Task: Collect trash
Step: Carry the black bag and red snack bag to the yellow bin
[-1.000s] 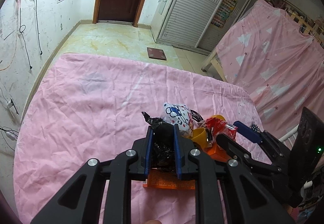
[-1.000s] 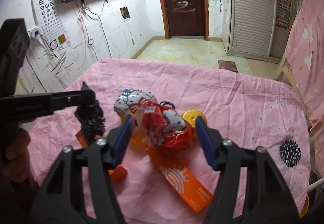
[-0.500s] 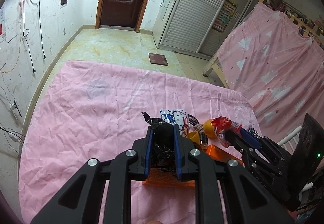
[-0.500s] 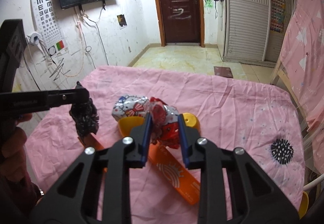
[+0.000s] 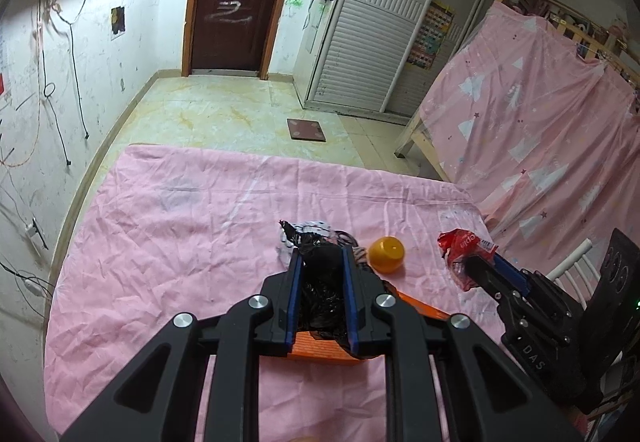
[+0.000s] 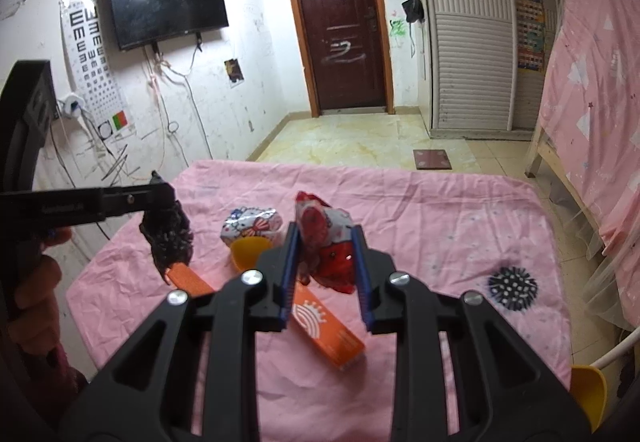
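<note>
Two grippers, both loaded. Left gripper (image 5: 320, 262), frame centre: pinching black crumpled bag (image 5: 320, 282). Right gripper (image 6: 324, 242), frame centre: clamped on red wrapper (image 6: 328, 242). On pink sheet (image 6: 440, 222) below: orange box (image 6: 328, 330), yellow cup (image 6: 248, 250), patterned packet (image 6: 252, 222).

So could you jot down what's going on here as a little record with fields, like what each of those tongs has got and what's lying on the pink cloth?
Surface: table under a pink cloth
Left tongs: shut on a crumpled black plastic bag, lifted off the cloth
Right tongs: shut on a red snack wrapper, lifted
On the cloth: orange box, second orange box, Hello Kitty packet, yellow cup, black spiky ball
Bin for the trash: not in view
</note>
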The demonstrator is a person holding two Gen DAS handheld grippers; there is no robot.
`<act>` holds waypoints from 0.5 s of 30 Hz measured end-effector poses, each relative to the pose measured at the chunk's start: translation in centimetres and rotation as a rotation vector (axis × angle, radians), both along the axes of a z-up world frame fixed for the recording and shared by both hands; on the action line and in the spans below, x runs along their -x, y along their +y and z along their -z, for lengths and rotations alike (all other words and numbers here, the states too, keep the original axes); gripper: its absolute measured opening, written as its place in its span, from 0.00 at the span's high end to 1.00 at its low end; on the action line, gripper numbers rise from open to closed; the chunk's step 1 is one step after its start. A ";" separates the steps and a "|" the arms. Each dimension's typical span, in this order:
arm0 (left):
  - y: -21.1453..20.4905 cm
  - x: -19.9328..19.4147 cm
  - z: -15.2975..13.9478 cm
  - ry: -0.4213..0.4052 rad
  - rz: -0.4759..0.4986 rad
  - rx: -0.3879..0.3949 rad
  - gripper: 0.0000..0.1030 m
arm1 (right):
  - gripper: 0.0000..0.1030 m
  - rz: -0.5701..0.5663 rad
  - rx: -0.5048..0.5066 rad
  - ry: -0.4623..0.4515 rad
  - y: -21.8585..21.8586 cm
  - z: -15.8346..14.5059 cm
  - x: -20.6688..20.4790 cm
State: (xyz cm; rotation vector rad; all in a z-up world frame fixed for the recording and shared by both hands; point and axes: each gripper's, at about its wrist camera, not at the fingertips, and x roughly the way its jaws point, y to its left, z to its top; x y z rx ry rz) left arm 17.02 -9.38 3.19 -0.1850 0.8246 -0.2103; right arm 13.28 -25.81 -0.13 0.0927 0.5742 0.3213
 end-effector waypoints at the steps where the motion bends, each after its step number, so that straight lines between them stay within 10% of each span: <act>1: -0.3 0.2 -0.1 -0.003 0.004 -0.003 0.89 | 0.77 0.005 -0.005 -0.003 -0.4 -0.1 0.2; 15: -7.1 2.2 -1.7 -0.036 0.107 -0.040 0.89 | 0.76 0.147 -0.064 -0.064 -8.5 -1.2 5.0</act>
